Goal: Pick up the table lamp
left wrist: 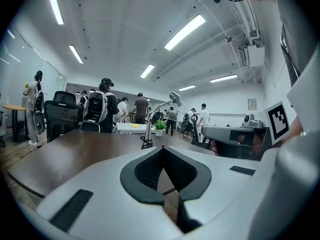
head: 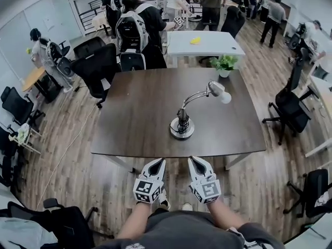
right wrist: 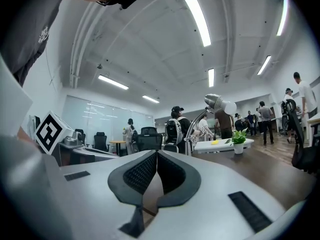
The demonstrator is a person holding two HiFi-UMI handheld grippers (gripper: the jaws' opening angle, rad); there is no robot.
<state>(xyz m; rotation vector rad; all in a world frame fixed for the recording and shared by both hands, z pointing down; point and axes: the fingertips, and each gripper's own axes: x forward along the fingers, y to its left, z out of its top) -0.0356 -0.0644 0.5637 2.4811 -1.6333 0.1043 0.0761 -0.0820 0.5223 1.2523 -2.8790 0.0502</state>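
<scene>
Hovering just short of the bench (head: 129, 113) near edge, left gripper (head: 158, 162) and right gripper (head: 195, 161) both pressed together, empty; table lamp (head: 182, 124) stands mid-bench, cord possibly coiled at its stem. Reach step; next needs jaws spread, then closing on the stem

This is a large open office. A dark counter (head: 129, 123) stands on a wooden floor (head: 72, 160), and black swivel chairs (head: 96, 69) are placed around the room. Long strip lights (left wrist: 186, 31) run along the white ceiling, a glass wall (right wrist: 95, 116) closes one side, and people (head: 210, 1) stand at the back.
</scene>
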